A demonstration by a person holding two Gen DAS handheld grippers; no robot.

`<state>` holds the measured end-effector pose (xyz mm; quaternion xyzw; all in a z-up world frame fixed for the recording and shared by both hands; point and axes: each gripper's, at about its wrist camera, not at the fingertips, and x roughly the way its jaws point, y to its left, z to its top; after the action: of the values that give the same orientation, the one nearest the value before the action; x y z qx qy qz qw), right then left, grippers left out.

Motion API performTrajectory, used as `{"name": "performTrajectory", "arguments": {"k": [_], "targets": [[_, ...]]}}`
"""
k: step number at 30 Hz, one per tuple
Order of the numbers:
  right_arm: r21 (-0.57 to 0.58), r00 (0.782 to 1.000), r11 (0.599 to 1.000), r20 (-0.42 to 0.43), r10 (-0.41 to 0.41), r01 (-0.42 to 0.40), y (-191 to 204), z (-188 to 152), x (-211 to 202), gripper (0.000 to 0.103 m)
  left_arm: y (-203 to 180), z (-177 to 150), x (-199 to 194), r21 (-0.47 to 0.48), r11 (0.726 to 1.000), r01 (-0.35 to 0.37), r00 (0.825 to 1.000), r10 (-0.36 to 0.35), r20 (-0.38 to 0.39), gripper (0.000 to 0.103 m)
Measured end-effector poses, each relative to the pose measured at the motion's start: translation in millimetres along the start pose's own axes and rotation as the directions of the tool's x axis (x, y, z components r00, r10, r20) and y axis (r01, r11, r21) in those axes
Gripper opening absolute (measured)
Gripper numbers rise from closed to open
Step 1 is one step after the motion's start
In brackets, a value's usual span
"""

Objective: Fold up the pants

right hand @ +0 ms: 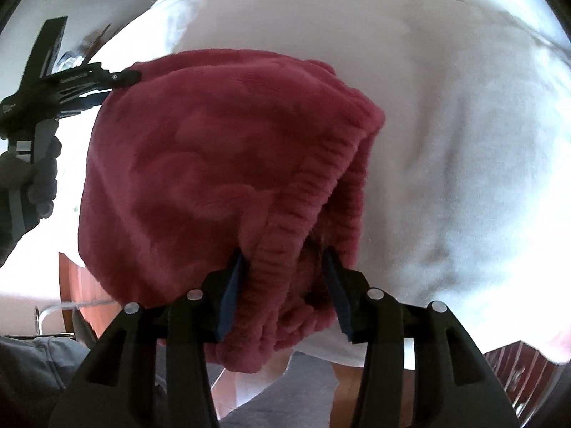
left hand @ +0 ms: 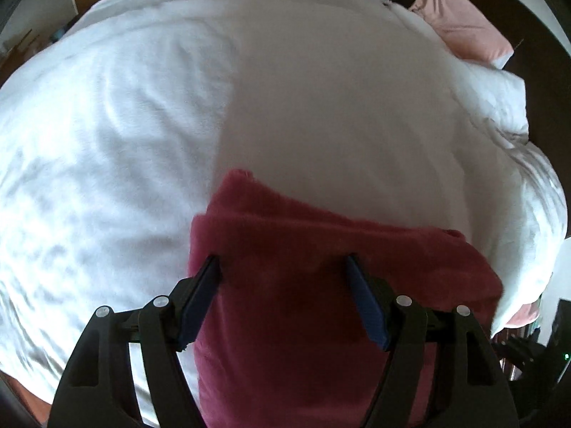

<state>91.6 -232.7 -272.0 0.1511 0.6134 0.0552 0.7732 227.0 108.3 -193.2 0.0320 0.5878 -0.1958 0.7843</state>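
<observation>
Pants (left hand: 321,303) of dark pink fleece lie folded on a white bed (left hand: 125,142), seen first from the left wrist. The left gripper (left hand: 283,274) hangs over them, its jaws wide apart, blue pads on either side of the fabric; whether they touch it I cannot tell. A pink pillow (left hand: 460,25) sits at the far corner.

From the right wrist, the pants (right hand: 214,160) form a bundle near the bed's (right hand: 464,142) edge. The right gripper (right hand: 283,267) has its jaws partly open, straddling the ribbed waistband (right hand: 285,235) without clearly pressing it. The left gripper (right hand: 134,76), held by a gloved hand (right hand: 35,182), reaches the far corner; its jaws cannot be read here.
</observation>
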Motion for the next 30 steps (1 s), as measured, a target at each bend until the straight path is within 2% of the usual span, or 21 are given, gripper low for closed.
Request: {"name": "performTrajectory", "arguments": {"k": [5,11,13,21,30], "targets": [[0.087,1.0,0.996,0.009,-0.029,0.028,0,-1,8,0.052,14,18,29,0.026,0.999,0.028,0.998,-0.026,-0.058,0.076],[0.15,0.997,0.985,0.001,-0.081,0.08,-2,-3,31,0.061,23,28,52,0.086,0.995,0.044,0.997,-0.039,-0.067,0.091],[0.172,0.996,0.981,-0.007,-0.09,0.09,-4,-2,36,0.063,27,34,57,0.081,0.995,0.053,0.995,-0.046,-0.084,0.091],[0.214,0.994,0.971,-0.02,-0.107,0.109,4,0,26,0.063,22,38,43,0.104,0.993,0.056,0.996,-0.048,-0.079,0.091],[0.272,0.997,0.96,0.007,-0.078,0.073,-9,8,9,0.065,0,36,11,0.249,0.968,-0.009,1.0,0.009,0.001,0.09]]}}
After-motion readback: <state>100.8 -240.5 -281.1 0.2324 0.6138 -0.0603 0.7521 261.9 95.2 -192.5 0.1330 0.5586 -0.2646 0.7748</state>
